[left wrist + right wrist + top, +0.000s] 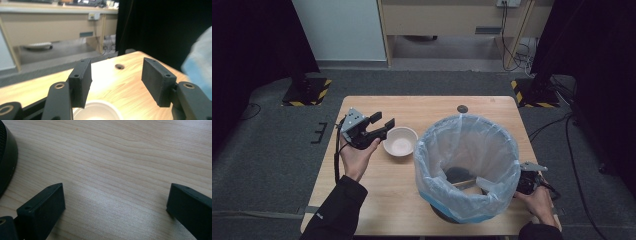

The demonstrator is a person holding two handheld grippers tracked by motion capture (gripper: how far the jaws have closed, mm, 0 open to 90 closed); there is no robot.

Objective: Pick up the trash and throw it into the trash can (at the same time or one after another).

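Wooden table [382, 192] carries a bin [467, 167] lined with a pale plastic bag, standing toward the right near edge. White bowl [400, 141] sits just left of the bin, near the table's middle. Left gripper [382, 121] — jaws spread, nothing between them — hovers at the bowl's left rim. Right gripper [113, 207], jaws wide apart over bare wood, lies low by the bin near the right edge.

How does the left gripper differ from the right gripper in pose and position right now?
The left gripper is held up beside the white bowl, left of the lined bin; the right gripper sits low behind the bin's right side. The left gripper view looks level across the table with the bowl below its jaws; the right gripper view looks down at bare wood by the bin's dark base. Both have jaws open, holding nothing.
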